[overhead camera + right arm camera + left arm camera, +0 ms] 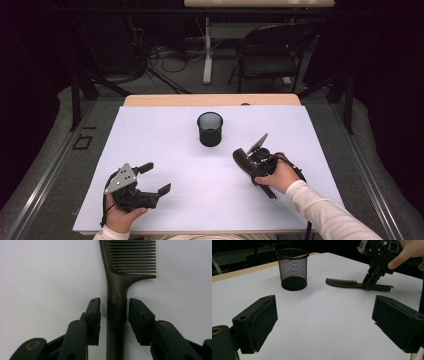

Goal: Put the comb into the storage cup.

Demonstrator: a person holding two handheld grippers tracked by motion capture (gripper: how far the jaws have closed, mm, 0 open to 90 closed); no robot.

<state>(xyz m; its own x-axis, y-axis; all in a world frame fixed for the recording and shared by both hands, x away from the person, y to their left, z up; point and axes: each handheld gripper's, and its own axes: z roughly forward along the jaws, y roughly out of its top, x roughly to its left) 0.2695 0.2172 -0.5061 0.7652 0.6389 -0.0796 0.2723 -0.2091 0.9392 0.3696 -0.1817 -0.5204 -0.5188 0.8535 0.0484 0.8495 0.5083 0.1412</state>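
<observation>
My table (150, 101) carries a white sheet (165, 150) over most of its top; on that sheet a mesh cup (209, 129) stands upright, with a comb (352, 284) lying flat nearby.

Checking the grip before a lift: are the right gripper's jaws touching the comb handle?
Apart. The right gripper view shows the comb between the right gripper jaws, a slim gap on each side.

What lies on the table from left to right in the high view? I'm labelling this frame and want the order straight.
Left hand-held gripper → black mesh cup → dark comb → right hand-held gripper, its jaws straddling the comb's handle.
</observation>
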